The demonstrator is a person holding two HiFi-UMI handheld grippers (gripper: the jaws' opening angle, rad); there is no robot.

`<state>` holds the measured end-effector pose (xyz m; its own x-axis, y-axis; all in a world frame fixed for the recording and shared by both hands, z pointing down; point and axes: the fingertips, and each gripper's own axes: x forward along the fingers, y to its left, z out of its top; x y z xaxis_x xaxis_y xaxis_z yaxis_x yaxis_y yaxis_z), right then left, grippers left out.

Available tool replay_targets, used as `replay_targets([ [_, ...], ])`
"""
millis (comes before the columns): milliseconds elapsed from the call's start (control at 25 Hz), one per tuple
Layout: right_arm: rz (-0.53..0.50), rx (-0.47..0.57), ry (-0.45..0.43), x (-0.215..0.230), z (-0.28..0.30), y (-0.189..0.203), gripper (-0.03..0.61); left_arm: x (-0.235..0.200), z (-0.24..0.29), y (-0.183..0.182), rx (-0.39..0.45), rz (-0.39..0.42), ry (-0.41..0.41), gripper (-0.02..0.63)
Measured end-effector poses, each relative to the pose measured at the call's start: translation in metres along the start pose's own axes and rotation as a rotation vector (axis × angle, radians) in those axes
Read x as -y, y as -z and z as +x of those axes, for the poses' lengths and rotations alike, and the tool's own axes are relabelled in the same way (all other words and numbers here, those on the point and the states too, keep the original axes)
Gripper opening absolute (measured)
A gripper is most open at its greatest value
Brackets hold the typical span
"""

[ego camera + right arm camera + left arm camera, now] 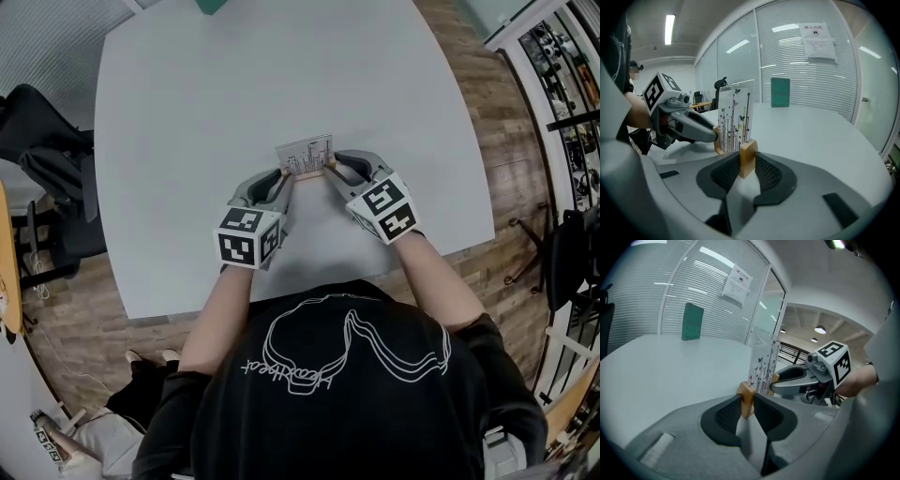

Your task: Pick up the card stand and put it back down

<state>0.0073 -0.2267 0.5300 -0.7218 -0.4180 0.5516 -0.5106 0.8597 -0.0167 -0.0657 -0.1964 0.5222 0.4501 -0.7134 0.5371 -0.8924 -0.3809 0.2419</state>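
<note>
Card stand, butterfly-printed, is pinched at its ends by left tongs and right tongs.

White card stand, black stems and butterflies printed on it, tan wooden base. Pale grey desk under it. Beyond the stand, a green block. Grey left gripper and right gripper, black-and-white squares on both.

place: office | glass partitions, blinds, desk chair, white table
</note>
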Motion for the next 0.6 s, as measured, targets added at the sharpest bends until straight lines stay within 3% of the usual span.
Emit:
replay_targets([
  [160,0.001,0.008,0.003,-0.001,0.000,0.002,0.113,0.002,0.000,0.001,0.007,0.013,0.001,0.089],
  [320,0.024,0.040,-0.006,-0.001,-0.002,0.000,0.160,0.001,-0.003,0.000,0.035,0.013,0.003,0.094],
  [600,0.087,0.084,-0.008,-0.004,-0.025,-0.011,0.196,0.002,-0.027,0.001,0.074,-0.086,0.029,0.150],
])
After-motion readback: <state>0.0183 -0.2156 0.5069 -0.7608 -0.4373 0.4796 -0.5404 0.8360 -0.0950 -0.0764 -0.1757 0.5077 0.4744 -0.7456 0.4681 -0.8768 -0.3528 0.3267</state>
